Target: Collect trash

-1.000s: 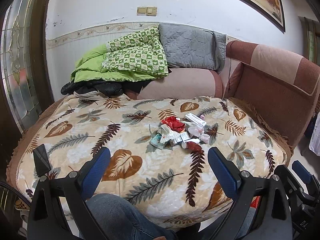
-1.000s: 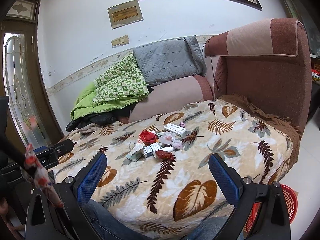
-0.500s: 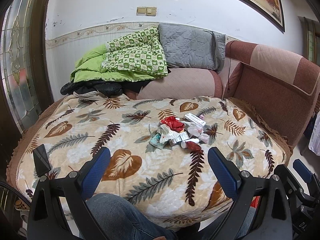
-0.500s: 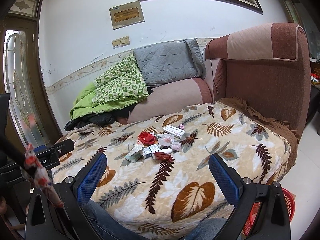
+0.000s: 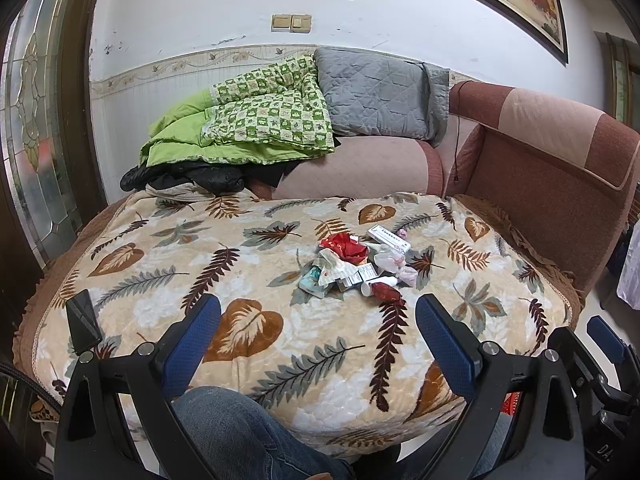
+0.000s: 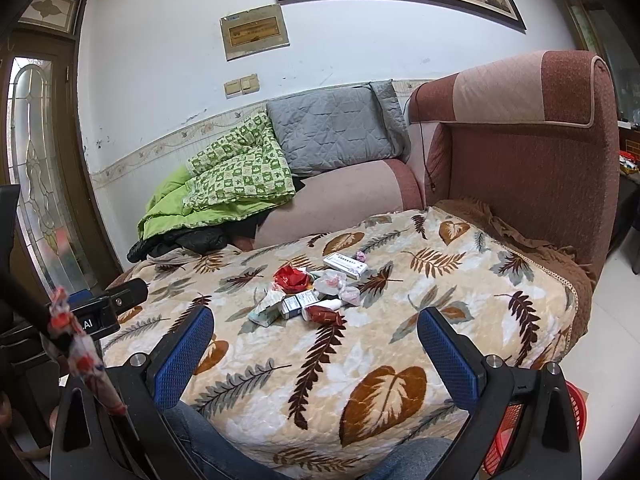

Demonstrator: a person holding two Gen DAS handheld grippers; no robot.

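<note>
A small heap of trash (image 5: 356,266) (image 6: 310,294) lies mid-way across the leaf-patterned blanket (image 5: 240,280) (image 6: 400,320): a crumpled red wrapper (image 5: 346,246) (image 6: 292,278), a long white box (image 5: 389,236) (image 6: 345,264), small cartons, clear plastic and a dark red packet (image 5: 387,293) (image 6: 322,314). My left gripper (image 5: 318,340) is open, well short of the heap, nothing between its blue pads. My right gripper (image 6: 316,350) is open too, just short of the heap and empty. A red basket (image 6: 536,432) stands on the floor at the lower right.
Green quilts (image 5: 256,124), a grey cushion (image 5: 376,96) and dark clothes (image 5: 184,178) pile up at the back. The sofa's brown arm (image 6: 532,160) rises on the right. A black phone (image 5: 82,318) lies on the blanket's left. A person's jeans-clad knee (image 5: 236,432) is below the grippers.
The right wrist view has drifted a little, so the sofa and trash sit slightly lower and closer. The left view is nearly unchanged. Both grippers stay open.
</note>
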